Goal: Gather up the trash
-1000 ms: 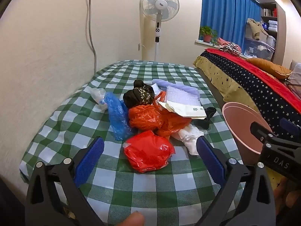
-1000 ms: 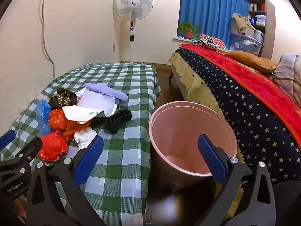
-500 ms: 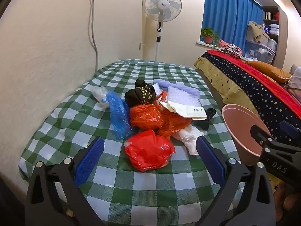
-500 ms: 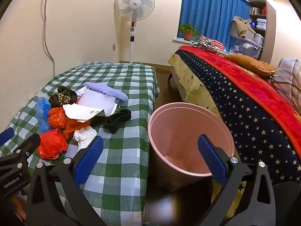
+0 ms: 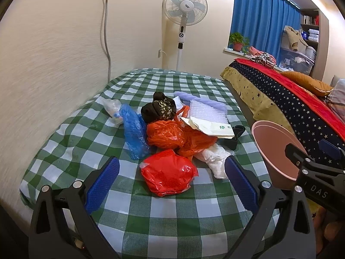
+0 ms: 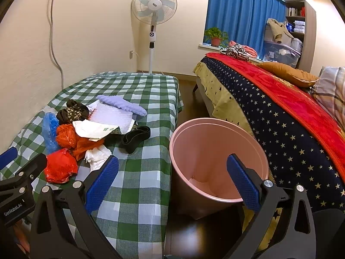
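Trash pile (image 5: 172, 133) on the checked tabletop (image 5: 151, 211), near its right edge.
Left claw (image 5: 170, 180) gapes wide over the red bag (image 5: 168, 174); right claw (image 6: 172, 178), fingers apart, holds nothing above the pink bin (image 6: 217, 129) beside that edge.

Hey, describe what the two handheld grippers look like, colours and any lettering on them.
Both match: the left gripper and the right gripper have black angular frames with silver screw heads and two blue, textured finger pads. White lettering shows on their sides, "DAS" on the right one, "GenRobot.AI" on the left.
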A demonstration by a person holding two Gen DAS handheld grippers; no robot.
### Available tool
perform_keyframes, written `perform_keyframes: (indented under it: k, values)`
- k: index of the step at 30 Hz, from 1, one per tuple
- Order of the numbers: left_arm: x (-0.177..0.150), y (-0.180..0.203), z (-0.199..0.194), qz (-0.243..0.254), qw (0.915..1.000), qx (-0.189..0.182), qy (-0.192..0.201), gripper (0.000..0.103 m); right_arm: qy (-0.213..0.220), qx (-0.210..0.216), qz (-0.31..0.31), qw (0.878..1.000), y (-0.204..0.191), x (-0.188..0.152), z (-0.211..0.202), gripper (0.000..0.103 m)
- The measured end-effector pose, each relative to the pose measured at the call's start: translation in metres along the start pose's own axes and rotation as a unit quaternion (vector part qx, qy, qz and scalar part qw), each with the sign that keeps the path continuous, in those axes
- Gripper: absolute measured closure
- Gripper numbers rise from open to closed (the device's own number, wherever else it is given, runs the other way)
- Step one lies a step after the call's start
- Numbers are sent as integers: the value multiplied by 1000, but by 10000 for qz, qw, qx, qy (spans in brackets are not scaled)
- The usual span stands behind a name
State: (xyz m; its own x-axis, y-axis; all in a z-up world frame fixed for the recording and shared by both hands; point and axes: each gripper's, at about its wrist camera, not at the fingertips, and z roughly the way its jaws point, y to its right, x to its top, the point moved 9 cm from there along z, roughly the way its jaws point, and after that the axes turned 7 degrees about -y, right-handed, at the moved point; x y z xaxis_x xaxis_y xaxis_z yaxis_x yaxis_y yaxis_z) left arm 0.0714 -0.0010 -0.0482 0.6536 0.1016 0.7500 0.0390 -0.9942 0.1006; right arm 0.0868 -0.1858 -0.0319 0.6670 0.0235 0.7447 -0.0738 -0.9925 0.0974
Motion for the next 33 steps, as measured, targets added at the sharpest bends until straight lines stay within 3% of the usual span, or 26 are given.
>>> perform_keyframes:
  k: [33]
  values:
    - [2,1,-2,-19,10000,-22,16,8,-1,3,33,10000,2,-1,0,5]
